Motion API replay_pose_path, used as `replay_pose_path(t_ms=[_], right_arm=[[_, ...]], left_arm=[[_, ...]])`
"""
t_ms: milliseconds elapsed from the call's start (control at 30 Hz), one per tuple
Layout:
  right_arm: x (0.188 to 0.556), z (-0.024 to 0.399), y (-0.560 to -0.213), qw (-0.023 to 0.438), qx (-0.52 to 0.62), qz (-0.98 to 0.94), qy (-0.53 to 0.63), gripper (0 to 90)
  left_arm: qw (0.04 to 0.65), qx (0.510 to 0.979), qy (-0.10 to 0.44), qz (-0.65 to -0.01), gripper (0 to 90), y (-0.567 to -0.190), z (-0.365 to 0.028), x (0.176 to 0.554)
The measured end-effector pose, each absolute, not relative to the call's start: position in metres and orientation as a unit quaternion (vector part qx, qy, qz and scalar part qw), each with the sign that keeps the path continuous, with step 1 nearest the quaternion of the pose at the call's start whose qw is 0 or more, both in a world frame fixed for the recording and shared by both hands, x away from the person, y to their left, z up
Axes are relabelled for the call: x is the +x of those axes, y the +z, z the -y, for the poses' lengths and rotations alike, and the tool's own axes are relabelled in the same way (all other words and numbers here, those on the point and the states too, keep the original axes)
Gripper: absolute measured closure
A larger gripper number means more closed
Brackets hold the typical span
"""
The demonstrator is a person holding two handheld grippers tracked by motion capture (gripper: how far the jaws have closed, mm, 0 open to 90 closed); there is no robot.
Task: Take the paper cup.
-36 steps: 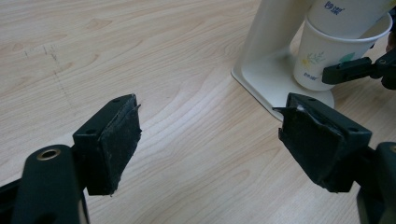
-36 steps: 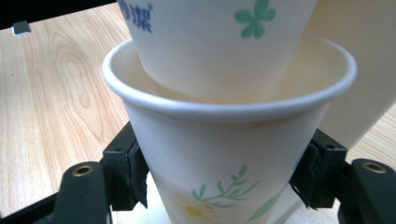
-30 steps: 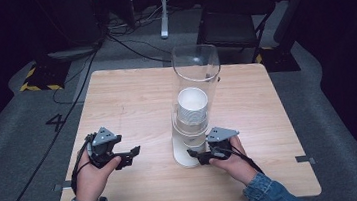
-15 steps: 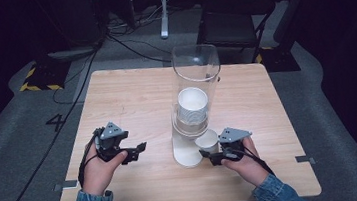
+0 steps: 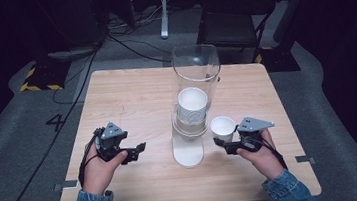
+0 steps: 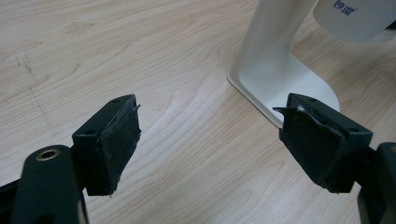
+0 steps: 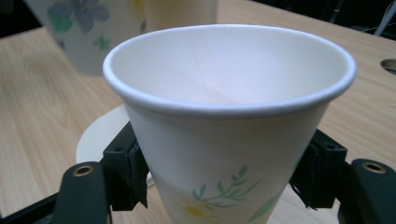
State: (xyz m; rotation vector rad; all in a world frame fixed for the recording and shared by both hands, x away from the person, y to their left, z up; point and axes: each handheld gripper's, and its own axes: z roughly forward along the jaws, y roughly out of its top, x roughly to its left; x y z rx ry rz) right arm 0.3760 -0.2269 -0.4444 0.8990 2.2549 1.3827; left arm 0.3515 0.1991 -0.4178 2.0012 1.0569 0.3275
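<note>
In the right gripper view, the paper cup [image 7: 229, 126] is cut off at the bottom edge, so its base cannot be seen. In the left gripper view, the white stand [image 6: 280, 70] is cropped at the top, and the printed characters on a cup [image 6: 355, 18] are only partly shown.

Black chair [image 5: 236, 19] behind wooden table [image 5: 131, 100]; cables [image 5: 125, 40] on grey floor [image 5: 13, 128].

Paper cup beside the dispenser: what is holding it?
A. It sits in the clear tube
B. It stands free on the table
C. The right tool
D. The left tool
C. The right tool has its jaws clamped on both sides of the paper cup; the left tool gapes open over bare table.
</note>
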Motion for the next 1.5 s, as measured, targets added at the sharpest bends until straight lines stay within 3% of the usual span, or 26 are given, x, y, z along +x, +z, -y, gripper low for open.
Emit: replay_pose_path(t_ms=[467,733,933,1133,1500], right_arm=[[0.403,0.265,-0.427,0.201,0.350,-0.743,0.533,31.0],[0.419,0.276,-0.437,0.209,0.388,-0.736,0.514,31.0],[0.434,0.285,-0.448,0.190,0.419,-0.725,0.513,30.7],[0.449,0.293,-0.459,0.219,0.423,-0.738,0.478,30.7],[0.457,0.293,-0.475,0.219,0.411,-0.761,0.452,30.8]], left_arm=[[0.408,0.794,0.137,-0.429,19.9,-0.419,-0.209,0.343],[0.407,0.792,0.141,-0.432,20.2,-0.419,-0.213,0.338],[0.407,0.789,0.143,-0.437,20.8,-0.421,-0.214,0.335],[0.405,0.790,0.146,-0.436,20.9,-0.421,-0.215,0.334],[0.404,0.792,0.141,-0.435,20.9,-0.422,-0.213,0.334]])
